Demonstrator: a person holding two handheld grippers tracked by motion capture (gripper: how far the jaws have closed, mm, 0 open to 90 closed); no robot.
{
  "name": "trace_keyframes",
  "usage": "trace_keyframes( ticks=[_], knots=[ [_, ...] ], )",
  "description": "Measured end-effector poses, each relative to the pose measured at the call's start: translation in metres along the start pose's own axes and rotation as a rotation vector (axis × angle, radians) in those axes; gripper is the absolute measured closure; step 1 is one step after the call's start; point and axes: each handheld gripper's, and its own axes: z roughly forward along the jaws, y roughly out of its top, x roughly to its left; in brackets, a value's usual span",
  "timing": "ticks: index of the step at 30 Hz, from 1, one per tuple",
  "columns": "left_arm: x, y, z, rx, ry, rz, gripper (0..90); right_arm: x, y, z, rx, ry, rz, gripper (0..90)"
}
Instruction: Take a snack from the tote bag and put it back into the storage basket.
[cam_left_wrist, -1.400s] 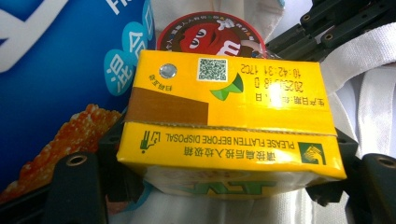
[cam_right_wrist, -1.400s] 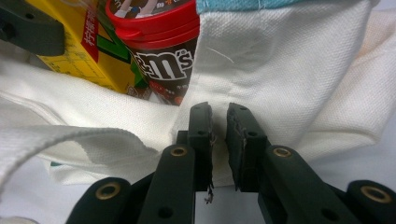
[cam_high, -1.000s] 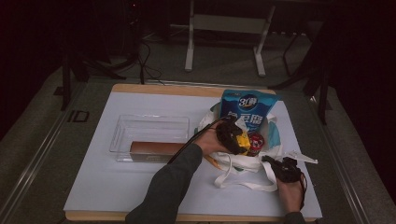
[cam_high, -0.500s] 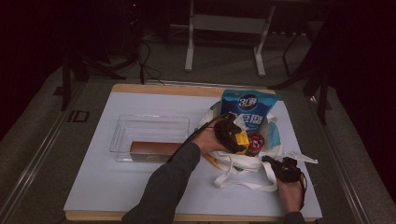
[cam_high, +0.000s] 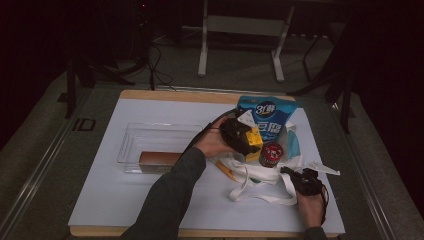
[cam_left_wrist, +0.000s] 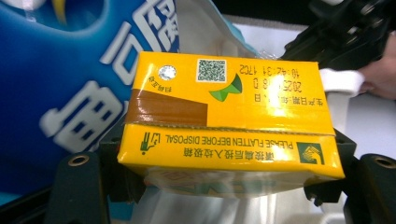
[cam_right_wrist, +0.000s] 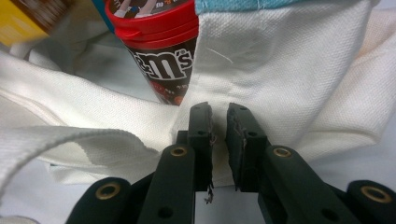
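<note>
My left gripper is shut on a yellow drink carton and holds it above the mouth of a white tote bag. In the left gripper view the carton spans the gap between the two jaws, with its printed side up. A dark M&M's tube with a red lid stands in the bag beside it. A blue snack bag leans behind them. My right gripper pinches the tote's fabric edge, its jaws almost together at the hem, just below the tube.
A clear plastic tray sits left of the bag on the white table top, with a long brown box at its near side. The bag's straps trail toward the front edge. Dark floor and stands lie beyond the table.
My left gripper has lifted the yellow carton up and slightly back from the bag, which uncovers more of the M&M's tube. The right gripper has stayed on the bag's edge.
</note>
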Motion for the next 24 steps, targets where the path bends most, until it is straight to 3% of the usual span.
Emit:
trace_keyframes(
  ticks=[7, 12, 16, 24],
  knots=[
    [0.002, 0.0, -0.02, 0.002, 0.022, 0.004, 28.8, 0.0, 0.0, 0.0, -0.001, 0.0, 0.0, 80.1],
    [0.004, 0.0, -0.038, -0.028, 0.027, -0.003, 28.8, 0.0, 0.0, 0.0, -0.002, 0.002, 0.001, 80.1],
    [0.005, -0.003, -0.049, -0.021, 0.015, -0.003, 28.8, 0.0, 0.0, 0.0, -0.002, 0.0, 0.001, 80.0],
    [0.006, -0.01, -0.064, -0.015, 0.032, -0.013, 28.8, -0.001, -0.001, 0.0, -0.005, 0.002, 0.003, 80.0]
  ],
)
